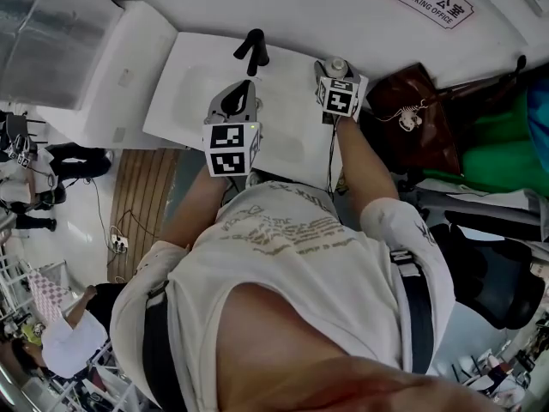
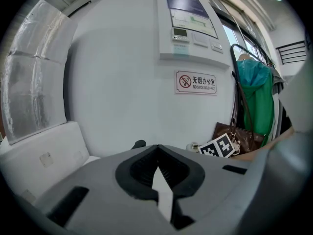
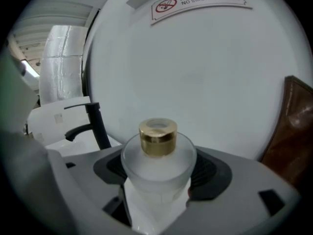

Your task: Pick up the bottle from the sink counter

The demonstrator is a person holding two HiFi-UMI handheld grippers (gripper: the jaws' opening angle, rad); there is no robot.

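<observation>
A frosted white bottle (image 3: 157, 173) with a gold cap (image 3: 157, 137) stands upright between the jaws of my right gripper (image 3: 159, 180), which is shut on its body. In the head view the bottle (image 1: 337, 64) shows at the back right of the white sink counter (image 1: 296, 136), just past the right gripper (image 1: 333, 74). Whether its base touches the counter is hidden. My left gripper (image 1: 243, 93) hovers over the basin (image 1: 193, 84), near the black faucet (image 1: 253, 50). In its own view the left gripper (image 2: 157, 169) is shut with nothing in it.
The black faucet (image 3: 93, 124) stands left of the bottle. A brown bag (image 1: 412, 101) leans against the wall right of the counter, with a green garment (image 1: 497, 144) beyond it. A white cabinet (image 1: 94, 67) adjoins the sink's left side. The wall is close behind.
</observation>
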